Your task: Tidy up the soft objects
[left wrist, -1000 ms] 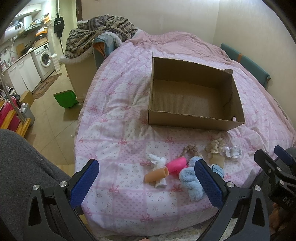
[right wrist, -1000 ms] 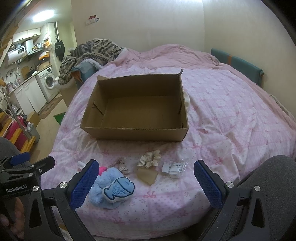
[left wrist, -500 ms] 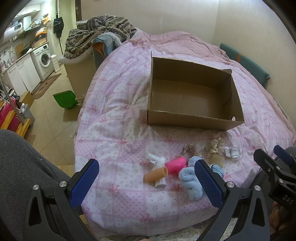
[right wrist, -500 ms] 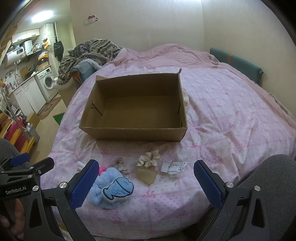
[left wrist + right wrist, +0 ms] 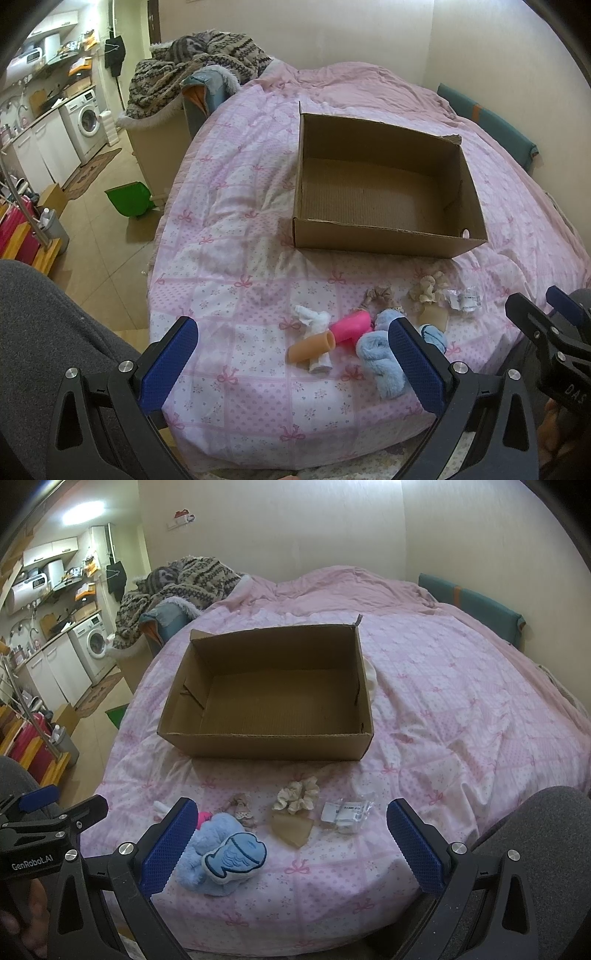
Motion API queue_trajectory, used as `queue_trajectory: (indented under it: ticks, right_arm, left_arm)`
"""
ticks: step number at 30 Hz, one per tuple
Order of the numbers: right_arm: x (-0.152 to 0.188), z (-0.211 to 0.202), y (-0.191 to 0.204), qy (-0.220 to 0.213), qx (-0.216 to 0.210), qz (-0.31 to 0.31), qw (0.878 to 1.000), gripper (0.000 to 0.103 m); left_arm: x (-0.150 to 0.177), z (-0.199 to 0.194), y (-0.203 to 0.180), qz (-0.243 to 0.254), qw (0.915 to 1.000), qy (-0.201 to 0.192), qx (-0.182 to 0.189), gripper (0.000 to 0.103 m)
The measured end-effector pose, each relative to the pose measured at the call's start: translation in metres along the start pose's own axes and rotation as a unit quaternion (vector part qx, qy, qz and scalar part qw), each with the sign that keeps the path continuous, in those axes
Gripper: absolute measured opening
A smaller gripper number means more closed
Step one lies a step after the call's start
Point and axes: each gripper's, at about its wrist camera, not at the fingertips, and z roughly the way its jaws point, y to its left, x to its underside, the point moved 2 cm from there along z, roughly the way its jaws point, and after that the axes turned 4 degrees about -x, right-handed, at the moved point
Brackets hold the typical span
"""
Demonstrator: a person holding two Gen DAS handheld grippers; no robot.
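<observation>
Near bed edge, blue plush fish (image 5: 232, 854) lies crosswise, between wide-open empty left gripper (image 5: 291, 360) and right gripper (image 5: 291, 840), also gaping empty; cardboard box (image 5: 266, 734) beyond.

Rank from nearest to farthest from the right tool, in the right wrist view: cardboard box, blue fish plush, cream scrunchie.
1. Blue fish plush, just inside the right tool's left finger, low on the quilt.
2. Cream scrunchie, farther up, near the middle.
3. Cardboard box, beyond the scrunchie, mid-bed.
</observation>
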Motion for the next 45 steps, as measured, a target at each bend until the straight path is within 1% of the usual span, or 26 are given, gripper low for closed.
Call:
queue_trajectory:
  ticks: [17, 19, 23, 25, 27, 28, 30, 31, 32, 35, 36, 38, 41, 45]
  right_arm:
    - [0.0, 0.001, 0.0, 0.005, -0.002, 0.002, 1.0, 0.103]
    - [0.001, 0.003, -0.002, 0.017, -0.013, 0.008, 1.0, 0.103]
    - [0.001, 0.009, -0.01, 0.051, -0.063, 0.041, 0.996, 0.103]
    - [0.002, 0.016, -0.012, 0.081, -0.086, 0.062, 0.991, 0.103]
    - [0.003, 0.027, -0.013, 0.12, -0.115, 0.089, 0.982, 0.103]
    - [0.007, 0.037, -0.012, 0.154, -0.125, 0.102, 0.975, 0.103]
    - [0.022, 0.057, -0.009, 0.223, -0.148, 0.134, 0.954, 0.103]
    - [0.03, 0.064, -0.008, 0.243, -0.151, 0.146, 0.947, 0.103]
    - [0.038, 0.071, -0.007, 0.257, -0.148, 0.155, 0.942, 0.103]
    - [0.053, 0.085, 0.007, 0.28, -0.127, 0.139, 0.941, 0.103]
    - [0.056, 0.09, 0.012, 0.286, -0.131, 0.139, 0.939, 0.103]
    - [0.059, 0.099, 0.02, 0.301, -0.147, 0.157, 0.929, 0.103]
    - [0.054, 0.111, 0.027, 0.308, -0.125, 0.174, 0.927, 0.103]
    - [0.046, 0.13, 0.028, 0.315, -0.082, 0.206, 0.923, 0.103]
  left_arm:
    - [0.0, 0.0, 0.0, 0.0, 1.0, 0.003, 0.0, 0.103]
    - [0.0, 0.0, 0.002, -0.006, 0.9999, 0.007, 0.004, 0.103]
    - [-0.001, 0.002, 0.008, -0.021, 0.9997, 0.015, -0.002, 0.103]
    - [-0.001, 0.004, 0.011, -0.029, 0.9993, 0.024, -0.003, 0.103]
    - [-0.001, 0.009, 0.016, -0.041, 0.9984, 0.038, 0.002, 0.103]
    - [-0.001, 0.012, 0.018, -0.046, 0.9979, 0.046, 0.001, 0.103]
    - [-0.001, 0.015, 0.021, -0.052, 0.9972, 0.053, -0.004, 0.103]
    - [-0.001, 0.016, 0.023, -0.056, 0.9967, 0.057, -0.006, 0.103]
    - [-0.001, 0.017, 0.024, -0.059, 0.9965, 0.059, -0.007, 0.103]
    - [-0.002, 0.018, 0.027, -0.066, 0.9959, 0.062, -0.007, 0.103]
    - [-0.002, 0.018, 0.027, -0.067, 0.9958, 0.062, -0.006, 0.103]
    - [-0.003, 0.019, 0.027, -0.068, 0.9954, 0.068, -0.005, 0.103]
    - [-0.004, 0.022, 0.031, -0.075, 0.9946, 0.073, -0.004, 0.103]
    - [-0.004, 0.024, 0.031, -0.074, 0.9945, 0.074, -0.005, 0.103]
